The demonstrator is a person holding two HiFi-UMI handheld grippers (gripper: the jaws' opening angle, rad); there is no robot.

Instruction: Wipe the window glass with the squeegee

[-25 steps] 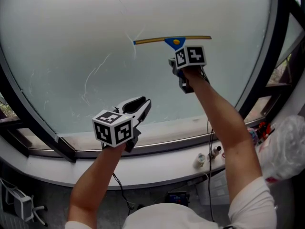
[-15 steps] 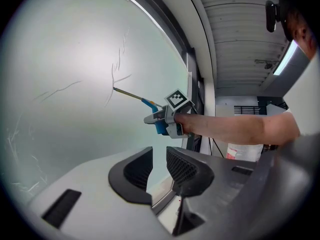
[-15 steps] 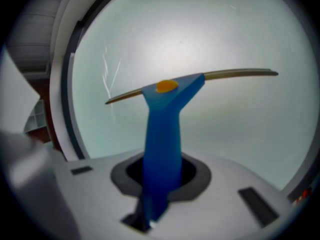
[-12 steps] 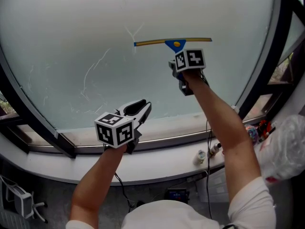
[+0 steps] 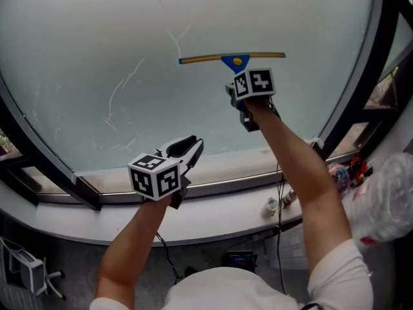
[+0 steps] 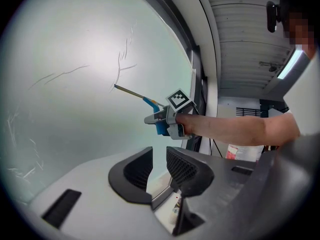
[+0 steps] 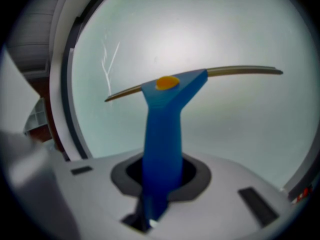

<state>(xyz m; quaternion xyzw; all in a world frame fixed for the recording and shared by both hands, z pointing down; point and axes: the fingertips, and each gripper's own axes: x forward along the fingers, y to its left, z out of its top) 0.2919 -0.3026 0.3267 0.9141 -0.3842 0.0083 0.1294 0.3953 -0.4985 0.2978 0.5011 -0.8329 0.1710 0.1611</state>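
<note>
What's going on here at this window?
A person is wiping the window glass with a squeegee. The right gripper is shut on its blue handle, and the blade lies level against the pane. The left gripper is open with nothing between its jaws, held low near the sill. Thin streaks show on the glass to the left of the blade.
</note>
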